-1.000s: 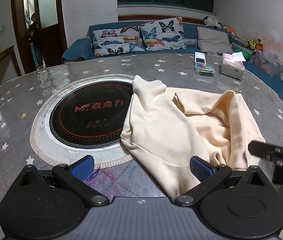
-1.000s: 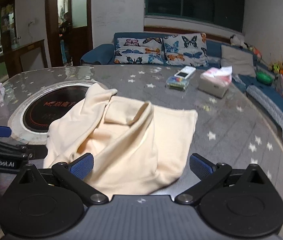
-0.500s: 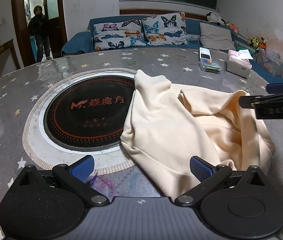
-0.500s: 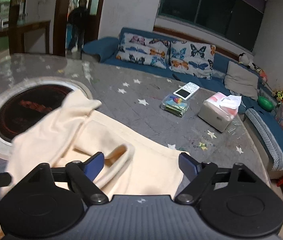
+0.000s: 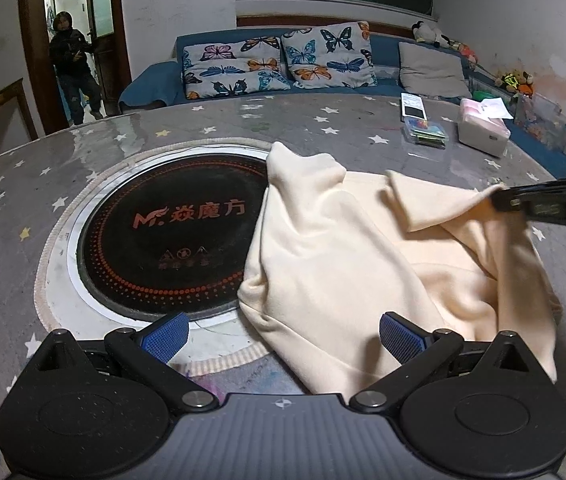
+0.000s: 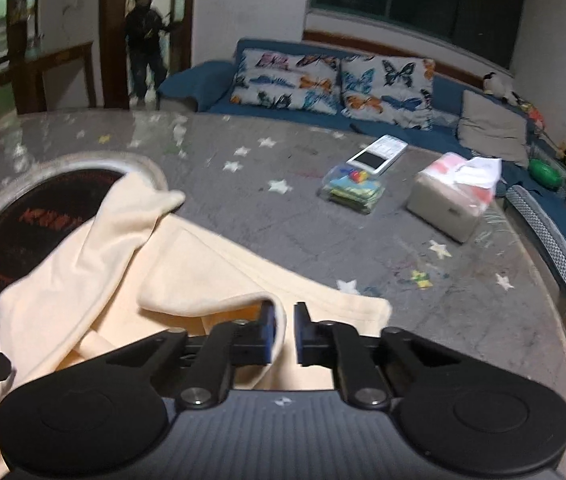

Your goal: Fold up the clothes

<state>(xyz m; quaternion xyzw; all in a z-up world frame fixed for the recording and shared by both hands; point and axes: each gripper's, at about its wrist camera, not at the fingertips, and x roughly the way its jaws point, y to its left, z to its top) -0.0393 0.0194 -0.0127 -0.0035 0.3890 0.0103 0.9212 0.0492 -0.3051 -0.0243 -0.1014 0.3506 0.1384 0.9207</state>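
Jaws of the right gripper [image 6: 283, 330] are nearly closed, pinching a raised fold at the edge of the cream garment [image 5: 347, 256]; a thin ridge of cloth stands between the two blue pads. In the left wrist view the cloth rises to a peak where this gripper holds it, at the right side of the heap. This hold looks intended to lift that edge so it can be carried over or spread.

Jaws of the left gripper [image 5: 283, 334] are spread wide and hold nothing. They hover just above the near edge of the garment, with the right pad over cloth and the left pad over the rim of the round black cooktop [image 5: 163, 236]. Judged from this position, the left gripper is placed to take the near edge next.

Garment position: crumpled and unfolded on the star-patterned worktop [image 6: 267, 208], its left portion overlapping the cooktop.

Clearance: open worktop lies far of the garment and to its right. A tissue box [image 6: 455, 196], a small clear box [image 6: 353, 188] and a flat white device [image 6: 379, 154] sit well apart at the far right. The worktop edge curves close on the right.
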